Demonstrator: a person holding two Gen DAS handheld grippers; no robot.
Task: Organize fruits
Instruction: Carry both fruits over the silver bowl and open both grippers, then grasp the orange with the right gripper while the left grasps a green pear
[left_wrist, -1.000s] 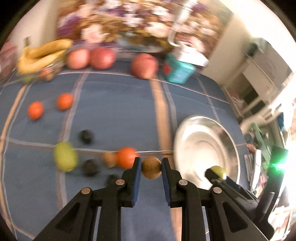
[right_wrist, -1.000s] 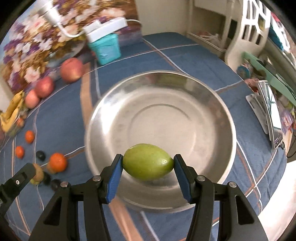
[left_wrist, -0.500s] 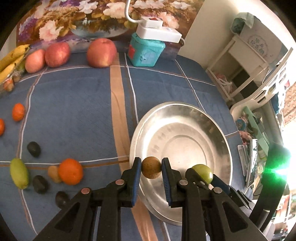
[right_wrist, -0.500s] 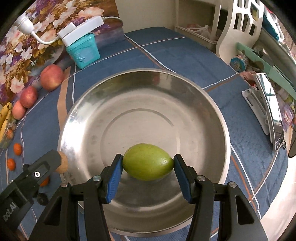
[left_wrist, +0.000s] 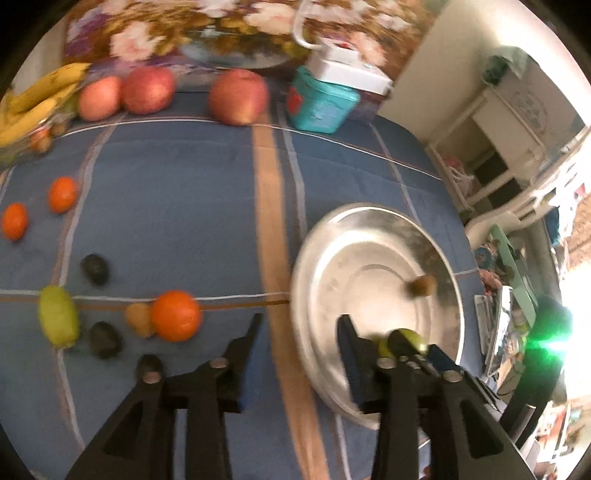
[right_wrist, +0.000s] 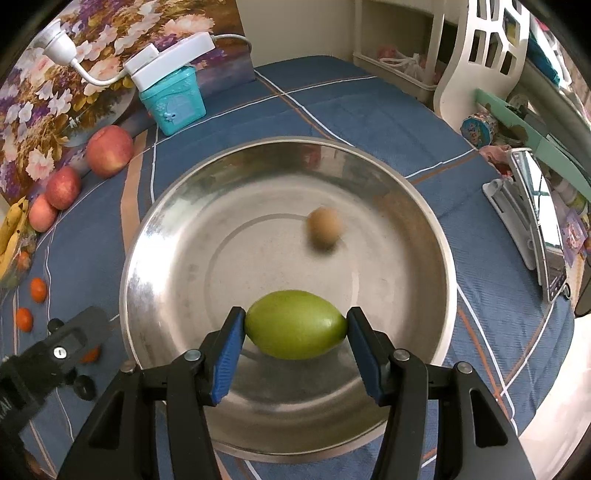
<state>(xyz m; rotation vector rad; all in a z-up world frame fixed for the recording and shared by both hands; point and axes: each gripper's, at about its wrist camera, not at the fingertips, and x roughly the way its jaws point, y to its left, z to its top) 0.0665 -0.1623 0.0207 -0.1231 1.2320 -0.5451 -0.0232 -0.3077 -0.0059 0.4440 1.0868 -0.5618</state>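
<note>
Round steel bowl (right_wrist: 147, 258): one brown kiwi (right_wrist: 324, 229). Right gripper (right_wrist: 295, 328) clamps green oval fruit (right_wrist: 295, 324); left gripper (left_wrist: 301, 332), jaws just opened, empty. Oranges (left_wrist: 176, 314), apples (left_wrist: 238, 96) remain on the blue cloth (left_wrist: 177, 184).

A teal box (right_wrist: 173, 99) stands near the far edge of the blue plaid tablecloth (right_wrist: 369, 110), with a white power strip (right_wrist: 170, 59) lying on top. A floral painting (right_wrist: 55, 74) leans behind it. Off the right edge stands a white chair (right_wrist: 480, 62).

Both wrist cameras look steeply down, sharing the steel bowl (left_wrist: 373, 240) (right_wrist: 177, 206).
</note>
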